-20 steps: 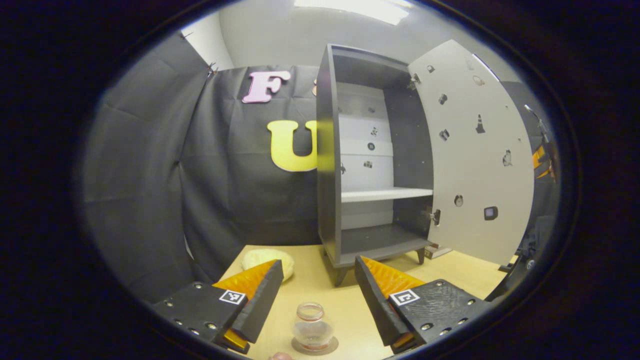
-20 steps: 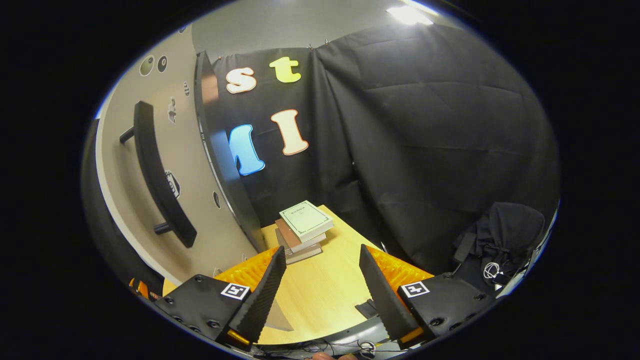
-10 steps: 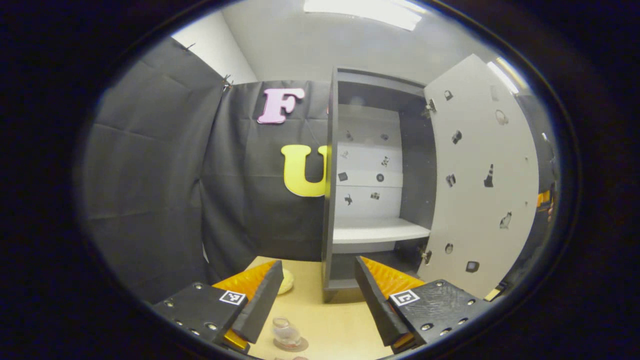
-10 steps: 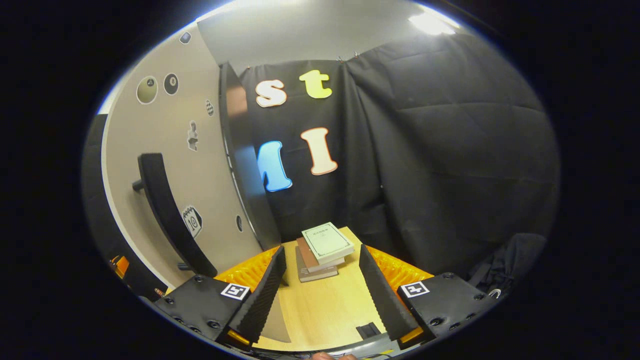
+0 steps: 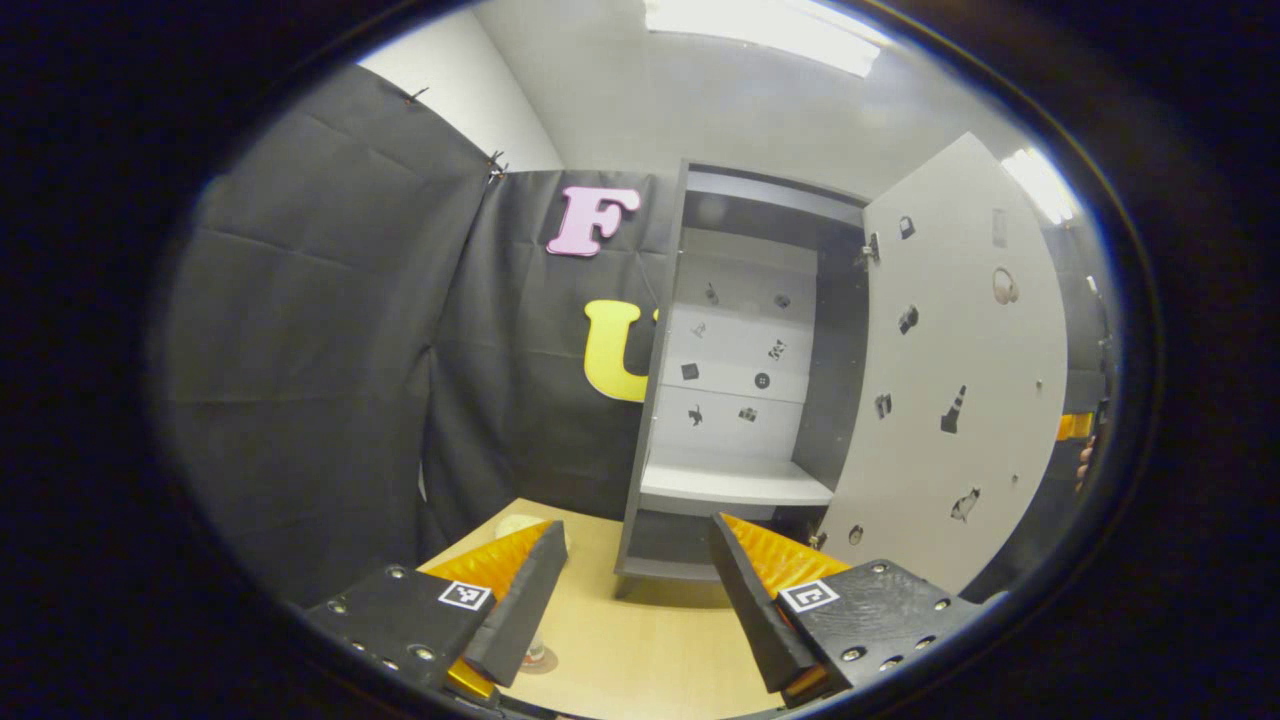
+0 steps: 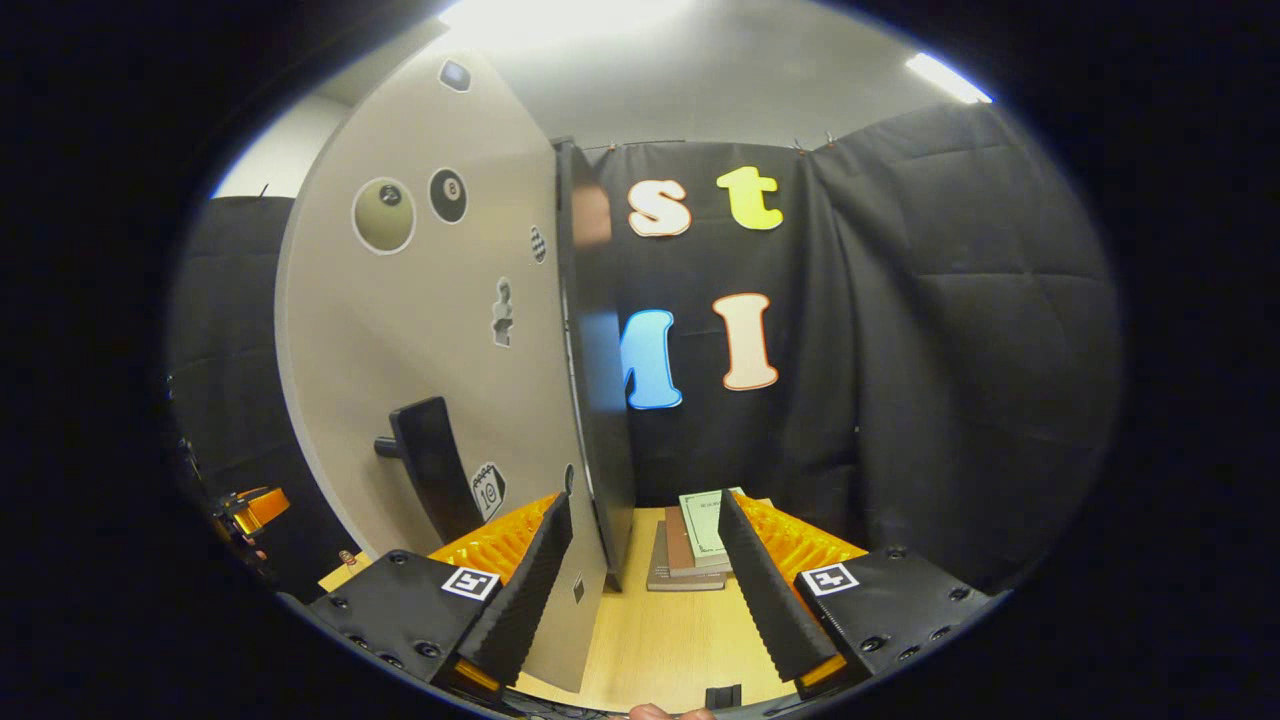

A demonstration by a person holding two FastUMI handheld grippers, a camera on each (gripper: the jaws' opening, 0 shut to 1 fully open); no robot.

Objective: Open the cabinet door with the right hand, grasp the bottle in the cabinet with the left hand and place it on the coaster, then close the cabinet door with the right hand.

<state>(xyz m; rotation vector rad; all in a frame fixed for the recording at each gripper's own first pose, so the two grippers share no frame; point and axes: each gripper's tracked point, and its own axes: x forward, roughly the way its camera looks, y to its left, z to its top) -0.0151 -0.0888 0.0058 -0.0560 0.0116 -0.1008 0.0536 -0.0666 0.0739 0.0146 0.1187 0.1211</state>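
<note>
The dark cabinet stands open on the wooden table, its shelves bare. Its pale door is swung out to the right. My left gripper hangs open in front of the cabinet with nothing between its fingers. Just beside its left finger peeks a sliver of the small clear bottle on the round coaster. My right gripper is open, facing the door's outer face and its black handle. The door's lower hinge-side corner shows between the fingers; whether they touch it I cannot tell.
A stack of books lies on the table behind the cabinet's side wall. A pale round lump sits left of the cabinet. The other gripper shows at the far left of the right gripper view.
The left gripper has drawn back and tilted up, so the bottle on the coaster slid behind its left finger. The right gripper has turned left toward the door, bringing the handle nearer.
</note>
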